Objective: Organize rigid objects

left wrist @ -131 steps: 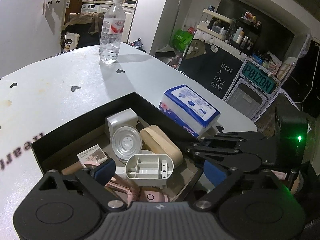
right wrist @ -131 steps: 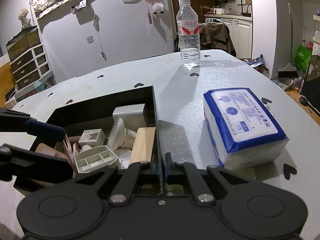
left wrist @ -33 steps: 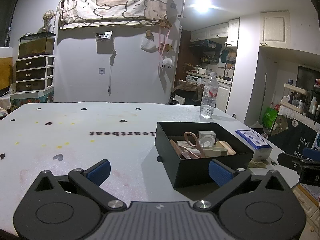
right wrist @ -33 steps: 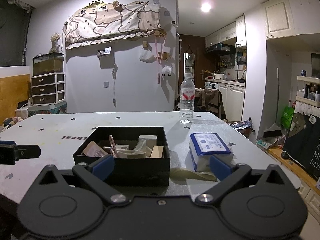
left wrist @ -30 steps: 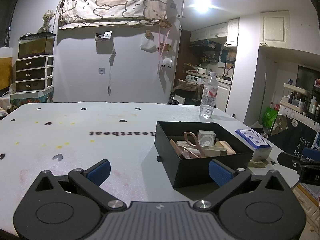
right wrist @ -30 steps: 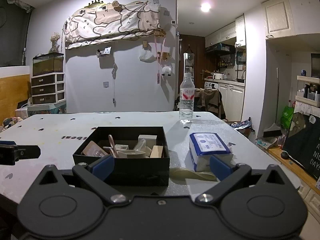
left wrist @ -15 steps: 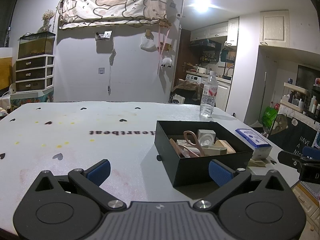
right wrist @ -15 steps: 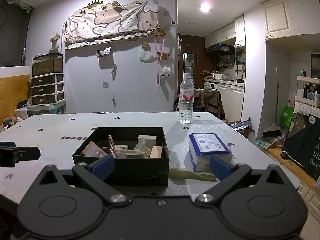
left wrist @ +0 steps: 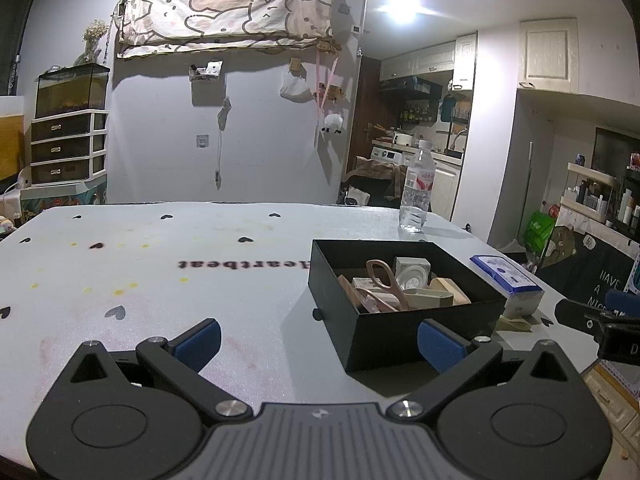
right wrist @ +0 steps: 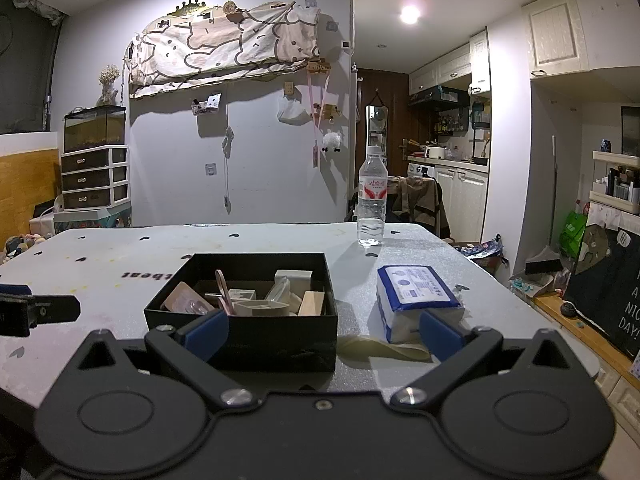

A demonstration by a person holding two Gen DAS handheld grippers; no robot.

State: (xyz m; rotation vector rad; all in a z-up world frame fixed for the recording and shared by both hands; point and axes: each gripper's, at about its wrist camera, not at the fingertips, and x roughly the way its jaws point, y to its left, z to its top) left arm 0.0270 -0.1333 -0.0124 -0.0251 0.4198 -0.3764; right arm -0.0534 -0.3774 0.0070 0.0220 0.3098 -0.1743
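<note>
1. i'm holding both grippers back at the near edge of the white foam-topped table [left wrist: 140, 280], pointing level across it. my left gripper [left wrist: 318, 342] is sitting with its blue pads spread wide and nothing between them, and my right gripper [right wrist: 322, 330] is doing the same, wide apart and empty.

2. the thing i'm caring about is the open black cardboard box [right wrist: 240, 332] full of small rigid bits. it's sitting on the table straight ahead of my right gripper, slightly left of its centre line, and ahead and off to the right of my left one [left wrist: 400, 332]. so i'm judging the right hand as the better lined up of the two.

3. inside it i'm seeing pink-handled scissors [left wrist: 386, 282] leaning up out of the pile with the long axis running roughly away from me, a grey plastic divided tray [right wrist: 262, 306], a tan wooden block [right wrist: 312, 303] and a white square case [right wrist: 292, 278].

4. a blue and white tissue pack [right wrist: 416, 296] is lying just beside the box on its right, and a clear plastic water bottle [right wrist: 372, 200] is standing well behind.

5. compared with about four seconds ago, i'm way further out. back then both grippers were hanging right over the box, the right one pressed together, and now they're pulled back and opened. over the last second nothing is really changing.
</note>
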